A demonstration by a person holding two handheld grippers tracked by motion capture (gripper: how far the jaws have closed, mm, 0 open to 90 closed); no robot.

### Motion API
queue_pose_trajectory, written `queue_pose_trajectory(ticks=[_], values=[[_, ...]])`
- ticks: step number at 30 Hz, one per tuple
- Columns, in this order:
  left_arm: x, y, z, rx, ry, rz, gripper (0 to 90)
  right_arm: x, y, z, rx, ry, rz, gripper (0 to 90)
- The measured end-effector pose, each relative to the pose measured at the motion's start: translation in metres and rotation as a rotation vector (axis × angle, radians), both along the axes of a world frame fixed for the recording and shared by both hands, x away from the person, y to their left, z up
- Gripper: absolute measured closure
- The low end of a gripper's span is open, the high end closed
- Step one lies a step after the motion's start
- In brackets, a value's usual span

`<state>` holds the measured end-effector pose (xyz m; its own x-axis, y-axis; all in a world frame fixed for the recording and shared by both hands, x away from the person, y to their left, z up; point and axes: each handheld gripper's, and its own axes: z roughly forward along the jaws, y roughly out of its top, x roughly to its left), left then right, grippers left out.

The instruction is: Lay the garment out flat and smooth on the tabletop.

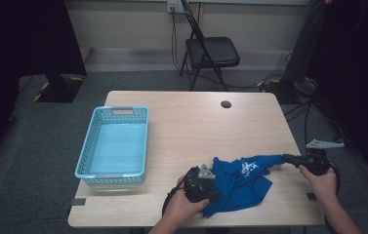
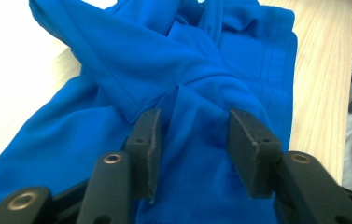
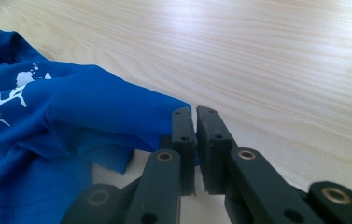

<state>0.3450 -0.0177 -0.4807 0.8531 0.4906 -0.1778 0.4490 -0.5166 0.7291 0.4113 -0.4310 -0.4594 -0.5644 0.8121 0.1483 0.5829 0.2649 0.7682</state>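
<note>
A blue shirt (image 1: pixel 240 180) with a white print lies crumpled near the table's front edge, right of centre. My left gripper (image 1: pixel 206 187) rests on the shirt's left end; in the left gripper view (image 2: pixel 192 140) its jaws stand open, with blue cloth (image 2: pixel 183 70) lying between and beyond them. My right gripper (image 1: pixel 289 158) is at the shirt's right tip. The right gripper view shows that gripper (image 3: pixel 195 121) with jaws pressed together on an edge of the shirt (image 3: pixel 71 116), pulled out to the right.
A light blue plastic basket (image 1: pixel 114 146) stands on the left part of the wooden table (image 1: pixel 196 122). A small dark disc (image 1: pixel 226 104) lies near the far edge. A black folding chair (image 1: pixel 208 51) stands behind the table.
</note>
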Motion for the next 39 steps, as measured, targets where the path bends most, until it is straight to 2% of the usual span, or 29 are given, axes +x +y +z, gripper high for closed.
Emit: queue_pose_trajectory(ticks=[7, 12, 19, 23, 26, 29, 31, 34, 37, 39], values=[[0.002, -0.001, -0.002, 0.021, 0.025, -0.02, 72.8, -0.003, -0.001, 0.0, 0.0, -0.001, -0.006, 84.9], [0.001, 0.0, 0.002, 0.019, 0.011, -0.029, 86.6, -0.004, -0.003, 0.001, 0.004, -0.004, -0.012, 84.9], [0.001, 0.012, 0.015, 0.031, -0.028, -0.002, 88.7, -0.005, -0.002, 0.006, 0.001, -0.021, -0.011, 85.8], [0.003, 0.025, 0.03, 0.037, -0.063, 0.022, 88.8, -0.006, -0.002, 0.012, 0.013, -0.026, -0.002, 90.0], [0.005, 0.038, 0.041, 0.04, -0.086, 0.051, 88.8, -0.008, 0.0, 0.019, 0.035, -0.039, 0.007, 88.5], [0.005, 0.051, 0.05, 0.057, -0.1, 0.074, 88.8, -0.009, 0.009, 0.026, 0.046, -0.048, 0.034, 82.7], [0.006, 0.059, 0.053, 0.068, -0.101, 0.091, 88.8, -0.009, 0.02, 0.028, 0.048, -0.042, 0.073, 78.9], [0.007, 0.072, 0.053, 0.079, -0.099, 0.119, 88.9, -0.008, 0.04, 0.03, 0.024, -0.04, 0.136, 76.3], [0.006, 0.082, 0.052, 0.072, -0.088, 0.136, 88.9, -0.007, 0.061, 0.031, -0.001, -0.041, 0.183, 71.1], [0.005, 0.086, 0.05, 0.073, -0.083, 0.137, 88.8, -0.005, 0.073, 0.03, -0.039, -0.045, 0.205, 69.0]])
